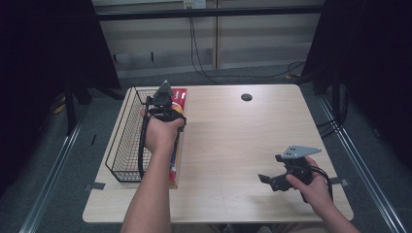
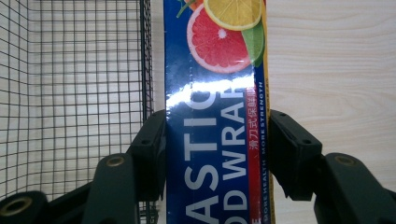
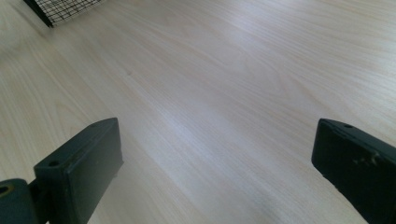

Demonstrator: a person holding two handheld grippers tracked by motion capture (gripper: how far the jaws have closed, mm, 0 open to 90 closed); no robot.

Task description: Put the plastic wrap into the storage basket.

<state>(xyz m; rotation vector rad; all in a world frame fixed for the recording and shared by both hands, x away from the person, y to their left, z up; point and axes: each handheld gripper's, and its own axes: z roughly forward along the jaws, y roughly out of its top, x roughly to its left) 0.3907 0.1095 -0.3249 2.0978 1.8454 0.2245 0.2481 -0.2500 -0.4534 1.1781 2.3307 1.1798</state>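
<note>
**Q:** So where was the box, and what had hold of it?

**A:** The wrap box [image 2: 212, 116] lay flat on the table [image 1: 233, 141], long side running near to far, just beside the right wall of the wire basket [image 1: 127, 141]. My left gripper [image 2: 217, 140] straddled it across the narrow width. The left jaw looked pressed to the box edge; the right one sat at the other edge with maybe a sliver of gap, so I couldn't swear it was fully clamped.

**Q:** And the other hand?

**A:** The right gripper [image 3: 215, 158] was over bare table at the near right, well apart from everything, jaws spread wide with nothing between them.

**Q:** How did you figure it would handle?

**A:** Light but long, I reckoned. Stiff cardboard with a glossy skin, so slippery under the pads, and squeezing too hard could dent the walls. Gripping across the width near mid-length seemed best; grab it toward one end and it'd likely droop or twist.
</note>
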